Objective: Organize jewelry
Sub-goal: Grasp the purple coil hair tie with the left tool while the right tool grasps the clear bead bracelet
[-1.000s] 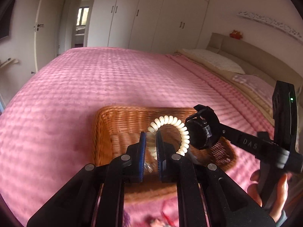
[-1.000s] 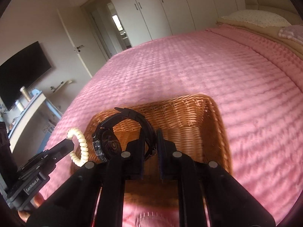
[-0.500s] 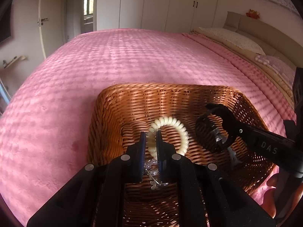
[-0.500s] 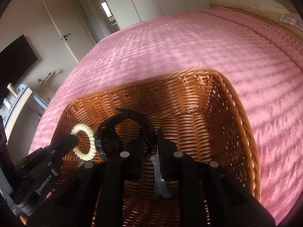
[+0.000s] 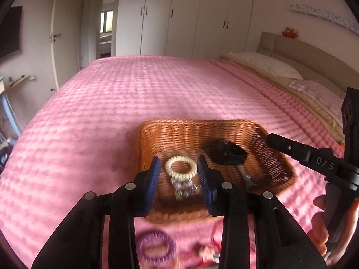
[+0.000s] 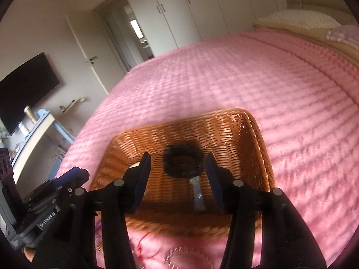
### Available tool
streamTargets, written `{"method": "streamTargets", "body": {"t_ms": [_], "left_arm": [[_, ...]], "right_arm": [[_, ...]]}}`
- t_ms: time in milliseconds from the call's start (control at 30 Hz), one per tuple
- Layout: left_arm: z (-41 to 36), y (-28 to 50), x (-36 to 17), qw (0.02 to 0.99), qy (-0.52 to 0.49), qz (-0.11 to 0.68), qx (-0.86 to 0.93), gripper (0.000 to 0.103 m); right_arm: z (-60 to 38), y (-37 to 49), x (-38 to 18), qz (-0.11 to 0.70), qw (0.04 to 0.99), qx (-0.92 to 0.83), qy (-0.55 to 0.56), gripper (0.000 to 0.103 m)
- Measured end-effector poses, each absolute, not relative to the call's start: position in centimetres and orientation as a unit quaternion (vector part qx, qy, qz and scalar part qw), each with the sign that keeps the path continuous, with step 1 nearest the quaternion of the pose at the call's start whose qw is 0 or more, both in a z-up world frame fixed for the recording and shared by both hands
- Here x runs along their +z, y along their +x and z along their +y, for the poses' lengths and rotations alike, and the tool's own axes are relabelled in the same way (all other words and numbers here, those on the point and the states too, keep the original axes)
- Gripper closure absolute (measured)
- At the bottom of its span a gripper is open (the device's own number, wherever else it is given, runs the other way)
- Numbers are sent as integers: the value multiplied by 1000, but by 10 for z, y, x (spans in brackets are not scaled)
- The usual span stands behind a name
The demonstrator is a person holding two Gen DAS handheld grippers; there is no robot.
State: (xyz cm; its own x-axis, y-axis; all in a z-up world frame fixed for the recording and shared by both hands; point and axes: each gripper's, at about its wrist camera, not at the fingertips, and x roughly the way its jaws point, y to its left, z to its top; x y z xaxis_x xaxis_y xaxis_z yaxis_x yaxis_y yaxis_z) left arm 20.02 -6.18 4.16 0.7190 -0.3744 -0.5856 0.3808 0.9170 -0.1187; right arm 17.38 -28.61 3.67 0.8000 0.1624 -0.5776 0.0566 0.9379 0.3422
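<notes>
We're hovering both grippers, left (image 5: 179, 174) & right (image 6: 177, 174), jaws just opening, empty, over basket (image 5: 179, 132); purple bracelet (image 5: 154, 247) lying nearby on bedspread (image 5: 134, 94).

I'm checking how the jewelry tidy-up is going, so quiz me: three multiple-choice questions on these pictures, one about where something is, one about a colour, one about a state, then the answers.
1. Where does the cream spiral bracelet lie?
A. On the pillow
B. Inside the wicker basket
C. On the bedspread in front of the basket

2. What colour is the bedspread?
A. Pink
B. Grey
C. Green

3. How does the left gripper stand?
A. Shut on the bracelet
B. Shut on the black watch
C. Open, holding nothing

Answers:
1 B: the bracelet rests on the basket floor, beside the watch.
2 A: pink quilted fabric covers the bed around the basket.
3 C: its jaws have just been opening; the blue pads stand apart and clear of the bracelet seen between them. The right gripper is likewise open above the watch.
</notes>
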Motion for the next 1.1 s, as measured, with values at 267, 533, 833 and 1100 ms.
{"method": "streamTargets", "body": {"t_ms": [267, 533, 833, 1100], "left_arm": [[-20, 130, 41, 927, -23, 312, -208, 64], [15, 111, 3, 916, -57, 350, -188, 64], [30, 148, -42, 891, -85, 413, -169, 64], [19, 187, -54, 871, -76, 448, -186, 64]], "right_arm": [[-249, 96, 51, 301, 948, 50, 93, 56], [-245, 70, 13, 320, 946, 11, 57, 56], [-291, 94, -33, 373, 922, -23, 99, 70], [-269, 118, -64, 433, 899, 2, 70, 71]]}}
